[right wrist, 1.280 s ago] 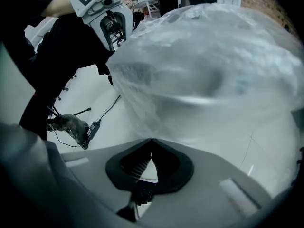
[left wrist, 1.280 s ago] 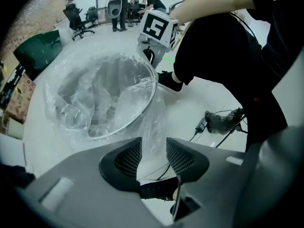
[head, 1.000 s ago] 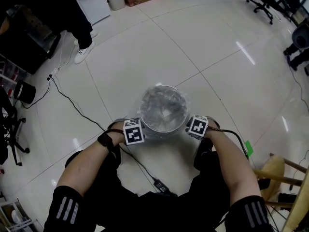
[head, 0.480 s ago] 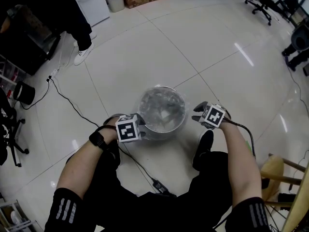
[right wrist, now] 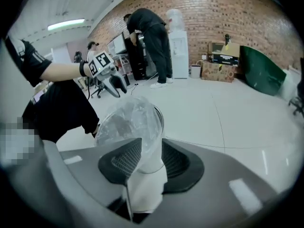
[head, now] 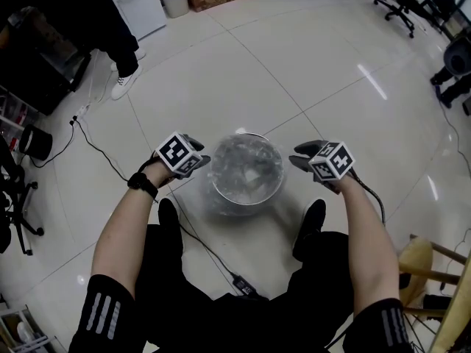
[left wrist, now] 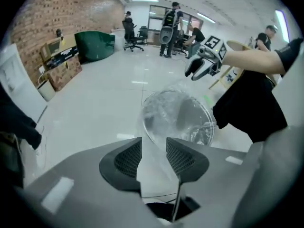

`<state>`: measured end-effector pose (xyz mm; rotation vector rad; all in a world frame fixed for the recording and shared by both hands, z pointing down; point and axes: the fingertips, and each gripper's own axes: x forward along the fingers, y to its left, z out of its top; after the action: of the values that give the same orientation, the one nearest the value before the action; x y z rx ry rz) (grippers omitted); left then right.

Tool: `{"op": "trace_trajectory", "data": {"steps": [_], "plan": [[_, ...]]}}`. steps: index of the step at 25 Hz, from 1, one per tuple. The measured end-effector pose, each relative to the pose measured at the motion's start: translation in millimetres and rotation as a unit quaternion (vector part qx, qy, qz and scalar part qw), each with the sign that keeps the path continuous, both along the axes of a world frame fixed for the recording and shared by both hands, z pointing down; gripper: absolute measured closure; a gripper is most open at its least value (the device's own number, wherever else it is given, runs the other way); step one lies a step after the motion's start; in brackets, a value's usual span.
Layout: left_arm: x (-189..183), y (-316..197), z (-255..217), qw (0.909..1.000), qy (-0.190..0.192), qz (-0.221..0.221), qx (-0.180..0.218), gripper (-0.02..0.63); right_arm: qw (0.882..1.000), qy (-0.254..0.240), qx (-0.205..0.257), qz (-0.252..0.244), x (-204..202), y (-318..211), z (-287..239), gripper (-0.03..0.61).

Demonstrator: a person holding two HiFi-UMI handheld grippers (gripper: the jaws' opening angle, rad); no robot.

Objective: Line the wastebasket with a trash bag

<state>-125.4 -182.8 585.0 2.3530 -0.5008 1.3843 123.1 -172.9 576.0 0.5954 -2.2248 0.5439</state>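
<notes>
Between the spread left hand-held gripper (left wrist: 154, 145) and just-opened right hand-held gripper (right wrist: 151, 147), both empty, the wastebasket (head: 246, 207) holds a trash bag (head: 246, 166)

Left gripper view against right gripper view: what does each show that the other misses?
Left gripper view only: the right claw, whose jaws have just been opening with nothing between them, on the wearer's bare right forearm. Right gripper view only: the left claw, the black wristband behind it, and the whole person in black; the left gripper view catches only a leg. Both: the round metal wastebasket lined with a clear plastic trash bag, the red brick wall, the green cover.
</notes>
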Motion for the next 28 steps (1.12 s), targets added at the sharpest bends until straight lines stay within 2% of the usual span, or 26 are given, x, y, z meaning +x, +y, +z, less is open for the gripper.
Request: {"op": "trace_trajectory", "data": {"steps": [3,6,8,10,11,13,15,21,25,28], "plan": [[3,-14,11,0.9992,0.017,-0.031,-0.021,0.457,0.999,-0.026,-0.011,0.031,-2,-11,0,0.434],[13,-23,23,0.9978,0.023,-0.050,-0.035,0.459,0.999,-0.025,-0.024,0.037,-5,-14,10,0.434],[20,-22,32,0.9975,0.020,-0.047,-0.049,0.459,0.999,-0.013,-0.037,0.032,-9,-12,22,0.434],[22,-21,40,0.9980,0.007,-0.034,-0.054,0.492,0.999,0.008,-0.048,0.017,-15,-8,35,0.437],[22,-21,42,0.9983,0.000,-0.029,-0.051,0.524,0.999,0.021,-0.049,0.007,-18,-6,41,0.444],[23,-26,42,0.9989,-0.009,-0.023,-0.039,0.589,0.998,0.048,-0.041,-0.007,-19,-7,48,0.511],[24,-34,37,0.9995,-0.011,-0.024,-0.020,0.618,0.998,0.055,-0.030,0.000,-17,-13,49,0.562],[28,-63,30,0.9984,-0.014,-0.044,0.032,0.620,0.997,0.062,0.001,0.044,-9,-44,48,0.565],[26,-71,44,0.9975,-0.036,-0.043,0.044,0.620,0.994,0.092,0.002,0.053,-4,-51,60,0.565],[20,-74,60,0.9971,-0.051,-0.044,0.037,0.620,0.994,0.097,-0.004,0.050,-9,-55,69,0.565]]}}
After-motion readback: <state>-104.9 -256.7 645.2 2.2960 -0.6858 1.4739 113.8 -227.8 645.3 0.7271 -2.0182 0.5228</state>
